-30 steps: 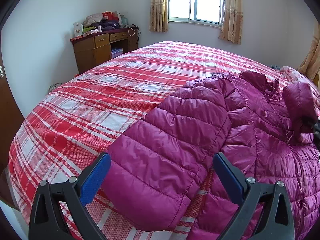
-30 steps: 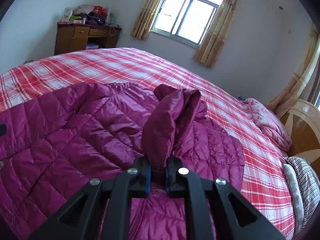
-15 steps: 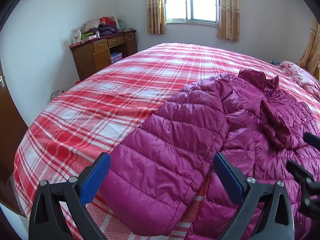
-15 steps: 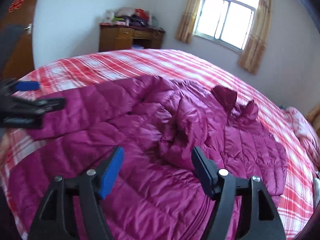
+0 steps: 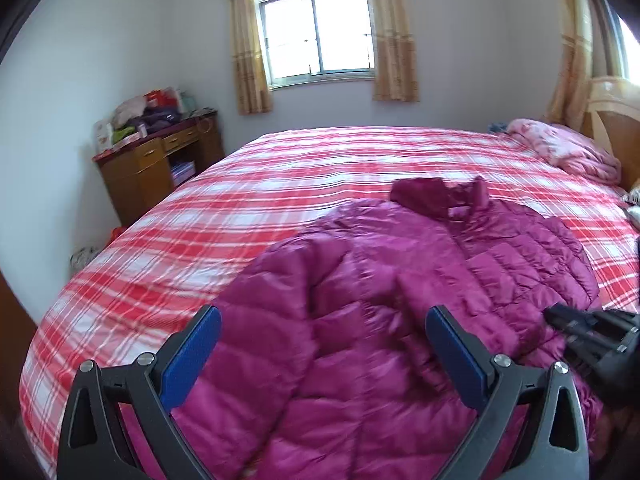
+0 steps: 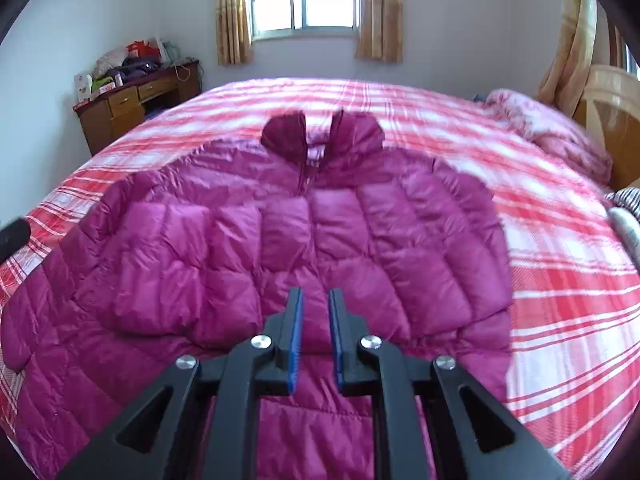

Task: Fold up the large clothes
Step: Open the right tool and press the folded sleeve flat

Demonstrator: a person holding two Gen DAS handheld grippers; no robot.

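Left wrist view: left hand-held gripper [image 5: 322,330] spread wide, blue pads [image 5: 191,356] well apart, nothing between them; it hangs above the near part of a magenta quilted down jacket [image 5: 400,312]. Jacket lies on the bed [image 5: 280,184] w/ red-and-white plaid cover, collar [image 5: 440,196] pointing toward the far wall, one sleeve [image 5: 260,336] running down toward the camera on the left. Right hand-held gripper [image 5: 560,320] enters from the right edge, low over the jacket's right side; can't tell from here how far open it is. Beyond: wooden bench [image 5: 160,164] w/ clutter on top by the left wall, window [image 5: 316,36] w/ tan curtains, pink blanket [image 5: 560,148] bunched by the headboard. Right wrist view: right hand-held gripper [image 6: 315,300] nearly closed, only a narrow slot left between pads, no fabric in it that I can see; it sits over the lower middle of the jacket [image 6: 280,240]. Jacket spread front-up, zipper down the centre, collar [image 6: 320,132] split into two flaps at the far end, a sleeve [image 6: 224,264] folded across the chest. Plaid bed [image 6: 560,272] shows on the right, bench [image 6: 132,100] at far left, striped cloth [image 6: 624,196] at right edge.
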